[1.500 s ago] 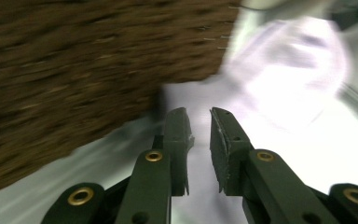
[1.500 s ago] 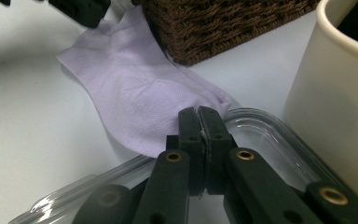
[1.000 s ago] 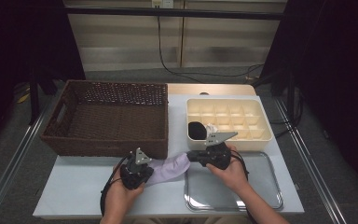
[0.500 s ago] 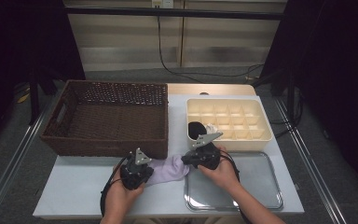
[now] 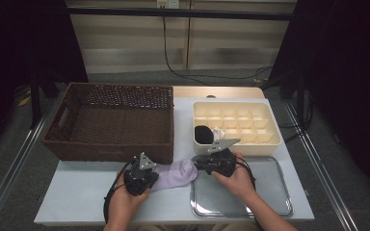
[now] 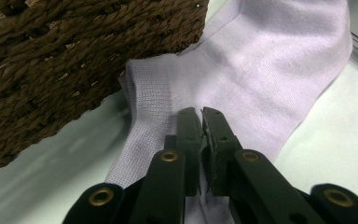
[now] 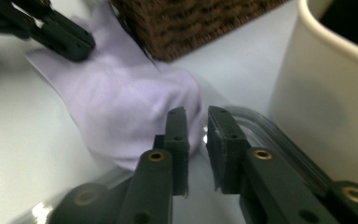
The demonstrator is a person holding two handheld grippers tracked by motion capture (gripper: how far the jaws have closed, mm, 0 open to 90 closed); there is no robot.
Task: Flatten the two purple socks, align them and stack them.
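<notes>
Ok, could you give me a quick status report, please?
Left gripper shut on sock. Right gripper open, at sock's toe. Basket close beside; nothing between.

A brown woven basket (image 5: pixel 111 122) is being seen at the table's (image 5: pixel 77 197) left rear, its inside bare. To its right, a cream divided box (image 5: pixel 238 126) is being shown holding a black bundle (image 5: pixel 203 134) and a white one (image 5: pixel 218 133) in its near-left cells. A metal tray (image 5: pixel 270 192) is lying in front of it.
</notes>
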